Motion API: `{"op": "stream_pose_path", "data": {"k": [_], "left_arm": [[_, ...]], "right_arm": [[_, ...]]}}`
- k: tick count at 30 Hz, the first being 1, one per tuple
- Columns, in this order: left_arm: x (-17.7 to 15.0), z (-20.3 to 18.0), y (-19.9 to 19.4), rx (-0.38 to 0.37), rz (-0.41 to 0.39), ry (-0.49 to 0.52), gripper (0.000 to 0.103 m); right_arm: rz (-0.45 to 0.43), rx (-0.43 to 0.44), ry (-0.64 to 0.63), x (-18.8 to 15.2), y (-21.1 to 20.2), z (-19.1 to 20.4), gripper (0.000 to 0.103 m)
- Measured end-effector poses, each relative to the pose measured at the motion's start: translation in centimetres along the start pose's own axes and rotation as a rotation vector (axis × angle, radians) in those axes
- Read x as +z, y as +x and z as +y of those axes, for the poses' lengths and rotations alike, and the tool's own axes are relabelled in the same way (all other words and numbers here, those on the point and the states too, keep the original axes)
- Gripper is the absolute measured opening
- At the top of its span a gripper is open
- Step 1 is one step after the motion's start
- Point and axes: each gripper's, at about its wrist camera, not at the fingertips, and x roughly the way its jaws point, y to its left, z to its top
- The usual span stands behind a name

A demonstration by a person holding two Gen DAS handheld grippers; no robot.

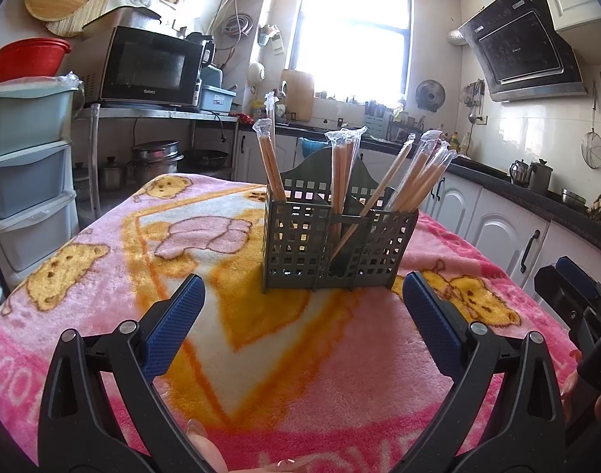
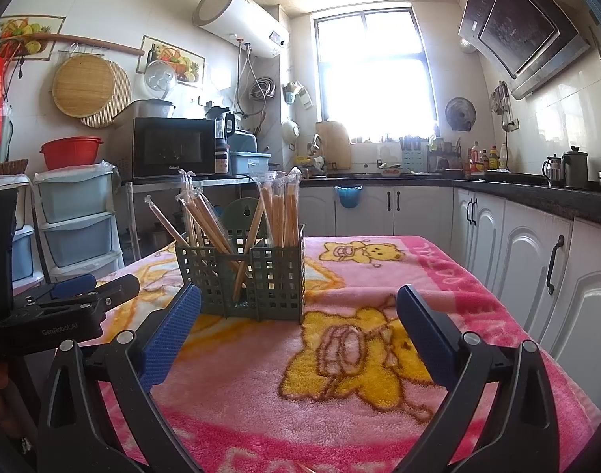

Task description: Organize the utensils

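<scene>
Hidden, cropped and washed-out parts

The window [image 1: 349, 35] is blown out to white, so nothing beyond the glass can be told. The lower ends of the wrapped chopsticks [image 2: 279, 213] sink behind the grid walls of the green holder [image 2: 277, 280]. In the left wrist view the right gripper [image 1: 580, 307] is cut off by the edge; its jaws cannot be read there.
</scene>
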Motion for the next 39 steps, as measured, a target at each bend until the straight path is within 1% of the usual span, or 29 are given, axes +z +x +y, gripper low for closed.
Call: {"op": "stream_pose_path", "data": {"k": [18,21,25,27,30,32,34,35,36,38,39], "left_arm": [[-0.3,0.3,0.4,0.000,0.019,0.001,0.093],[-0.4,0.1,0.8,0.016,0.041,0.010,0.093],[-0.3,0.3,1.3,0.010,0.064,-0.002,0.093],[-0.3,0.1,1.3,0.050,0.066,0.004,0.093],[-0.3,0.0,1.3,0.063,0.065,0.011,0.093],[-0.2,0.2,1.0,0.049,0.062,0.005,0.093],[0.1,0.9,1.0,0.034,0.078,-0.025,0.093],[0.6,1.7,1.0,0.039,0.094,-0.038,0.093],[1.0,2.2,1.1,0.066,0.103,-0.036,0.093],[2.3,4.5,1.7,0.154,0.139,-0.041,0.093],[2.8,5.6,2.1,0.186,0.161,-0.040,0.093]], "right_arm": [[0.004,-0.004,0.012,0.0,0.0,-0.1,0.097],[0.014,-0.014,0.021,0.1,0.1,-0.2,0.097],[0.017,-0.040,0.020,0.1,0.1,-0.3,0.097],[0.016,-0.054,0.013,0.2,-0.2,-0.2,0.097],[0.019,-0.068,0.012,0.4,-0.3,-0.3,0.097],[0.022,-0.074,0.031,0.6,-0.5,-0.6,0.097],[0.033,-0.083,0.050,1.1,-0.4,-1.2,0.097],[0.043,-0.098,0.056,1.4,-0.2,-1.8,0.097],[0.060,-0.119,0.063,1.9,0.1,-2.5,0.097],[0.114,-0.167,0.074,2.6,1.1,-4.4,0.097],[0.152,-0.204,0.082,2.8,1.9,-5.7,0.097]]}}
